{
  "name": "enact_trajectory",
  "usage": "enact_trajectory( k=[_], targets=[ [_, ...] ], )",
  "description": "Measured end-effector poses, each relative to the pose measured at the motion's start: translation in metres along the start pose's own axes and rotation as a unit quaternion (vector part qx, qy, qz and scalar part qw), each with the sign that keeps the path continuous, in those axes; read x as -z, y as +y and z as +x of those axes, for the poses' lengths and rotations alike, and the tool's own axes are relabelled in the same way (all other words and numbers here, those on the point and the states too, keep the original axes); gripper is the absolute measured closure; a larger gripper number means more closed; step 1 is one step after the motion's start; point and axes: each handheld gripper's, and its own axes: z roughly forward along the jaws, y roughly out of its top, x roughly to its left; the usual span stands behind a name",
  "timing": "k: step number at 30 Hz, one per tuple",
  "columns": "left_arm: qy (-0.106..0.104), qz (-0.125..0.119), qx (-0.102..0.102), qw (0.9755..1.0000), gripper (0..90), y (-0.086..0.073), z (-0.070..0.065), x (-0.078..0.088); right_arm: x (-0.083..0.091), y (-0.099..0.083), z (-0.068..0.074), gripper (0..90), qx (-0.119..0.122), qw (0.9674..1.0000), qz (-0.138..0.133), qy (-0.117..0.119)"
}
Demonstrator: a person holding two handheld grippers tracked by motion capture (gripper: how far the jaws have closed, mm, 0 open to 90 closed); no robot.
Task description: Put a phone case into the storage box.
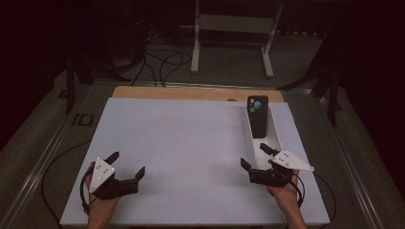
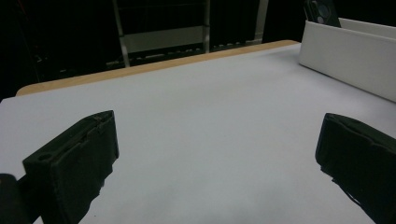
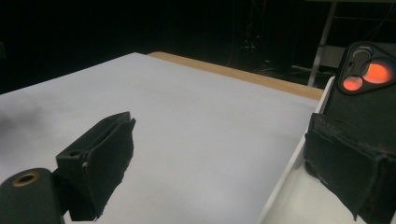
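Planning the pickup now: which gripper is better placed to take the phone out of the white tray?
Right. The right gripper, jaws open, sits at the near end of the white tray holding the phone. The left gripper is far across the table.

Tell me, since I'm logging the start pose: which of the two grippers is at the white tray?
The right gripper: its open jaws straddle the near wall of the long white tray holding the black phone. The left gripper hovers over bare tabletop.
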Motion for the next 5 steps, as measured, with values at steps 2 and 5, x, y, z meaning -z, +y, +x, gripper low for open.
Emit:
enact_trajectory(
  k=[2, 5],
  targets=[
    [0.002, 0.001, 0.001, 1.0, 0.0, -0.0003, 0.0003, 0.0001, -0.0003, -0.0018, -0.0001, 8.4, -0.002, 1.0, 0.0, 0.001],
    [0.004, 0.001, 0.003, 1.0, 0.0, -0.0006, 0.0014, 0.0, -0.0013, -0.0024, 0.0001, 8.4, 0.0, 1.0, 0.001, 0.002]
  ],
)
